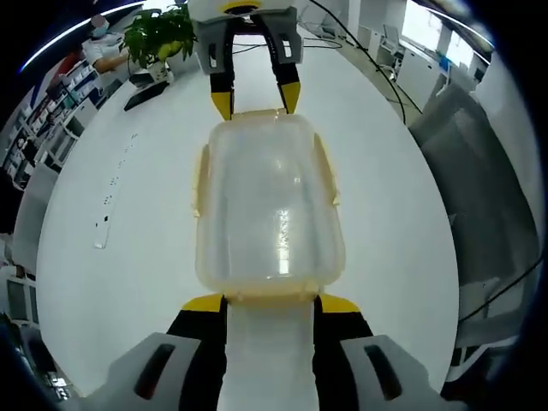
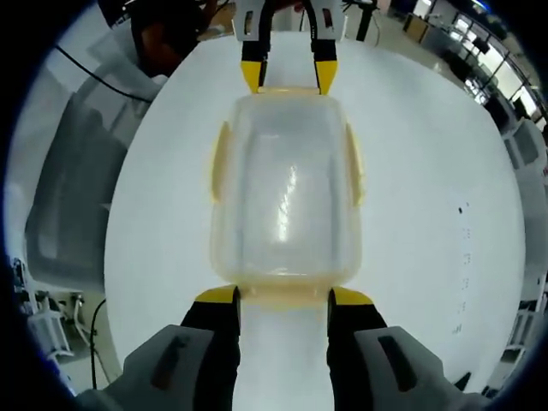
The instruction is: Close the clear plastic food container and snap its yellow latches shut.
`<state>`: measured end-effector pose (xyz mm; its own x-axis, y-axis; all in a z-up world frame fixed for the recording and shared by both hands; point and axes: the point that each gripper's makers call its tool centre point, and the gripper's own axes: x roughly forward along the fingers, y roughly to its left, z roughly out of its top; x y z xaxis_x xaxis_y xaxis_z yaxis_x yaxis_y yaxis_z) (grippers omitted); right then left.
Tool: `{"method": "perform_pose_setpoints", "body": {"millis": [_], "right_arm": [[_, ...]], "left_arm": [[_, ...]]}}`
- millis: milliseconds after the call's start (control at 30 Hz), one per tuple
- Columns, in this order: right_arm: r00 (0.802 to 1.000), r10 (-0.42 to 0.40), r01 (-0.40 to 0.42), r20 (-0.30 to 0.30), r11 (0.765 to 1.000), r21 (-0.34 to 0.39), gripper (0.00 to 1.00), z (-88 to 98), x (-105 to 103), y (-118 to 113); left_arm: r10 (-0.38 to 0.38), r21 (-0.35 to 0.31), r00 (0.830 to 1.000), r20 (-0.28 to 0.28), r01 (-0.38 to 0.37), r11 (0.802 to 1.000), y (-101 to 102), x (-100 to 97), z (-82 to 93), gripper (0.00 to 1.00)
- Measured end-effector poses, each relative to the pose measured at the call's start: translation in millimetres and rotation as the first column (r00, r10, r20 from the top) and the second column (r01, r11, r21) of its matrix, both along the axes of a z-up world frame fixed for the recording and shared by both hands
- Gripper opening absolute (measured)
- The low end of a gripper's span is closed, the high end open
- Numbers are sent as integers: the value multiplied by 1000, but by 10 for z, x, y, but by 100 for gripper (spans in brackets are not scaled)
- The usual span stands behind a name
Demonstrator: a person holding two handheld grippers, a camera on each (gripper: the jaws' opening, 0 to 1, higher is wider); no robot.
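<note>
A clear plastic food container (image 1: 270, 205) (image 2: 284, 193) lies lengthwise on the white table (image 1: 111, 282) (image 2: 419, 282) with its lid on top. Pale yellow latches run along its long sides (image 1: 200, 175) (image 2: 354, 167). My left gripper (image 1: 271, 302) stands open at one short end, its yellow fingertips (image 1: 203, 301) flanking the end latch (image 1: 270, 298). At the opposite short end my right gripper (image 2: 284, 296) (image 1: 255, 99) is open the same way around that end's latch (image 2: 284, 295). The left gripper (image 2: 288, 75) faces it from the far end.
A potted green plant (image 1: 158, 34) and a seated person (image 1: 103, 47) are at the table's far corner. Black cables (image 1: 368, 64) cross the table. A grey chair (image 1: 479, 171) (image 2: 68, 197) stands along one side. Small dark marks (image 1: 107, 218) (image 2: 462, 257) dot the table.
</note>
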<state>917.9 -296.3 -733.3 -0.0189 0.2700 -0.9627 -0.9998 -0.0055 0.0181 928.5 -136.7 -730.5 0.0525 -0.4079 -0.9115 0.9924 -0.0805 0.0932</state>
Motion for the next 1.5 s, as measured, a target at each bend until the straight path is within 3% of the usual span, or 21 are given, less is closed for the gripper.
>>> {"method": "perform_pose_setpoints", "body": {"millis": [400, 800, 1500], "right_arm": [[998, -64, 65, -4, 998, 20, 36, 9, -36, 34], [997, -73, 73, 4, 997, 28, 36, 15, -16, 28], [998, -55, 54, 21, 998, 17, 37, 6, -16, 10]], "left_arm": [[-43, 25, 999, 24, 42, 999, 31, 90, 9, 33], [-44, 20, 998, 40, 43, 999, 31, 125, 67, 33], [-32, 19, 999, 31, 32, 999, 16, 95, 1, 33]]}}
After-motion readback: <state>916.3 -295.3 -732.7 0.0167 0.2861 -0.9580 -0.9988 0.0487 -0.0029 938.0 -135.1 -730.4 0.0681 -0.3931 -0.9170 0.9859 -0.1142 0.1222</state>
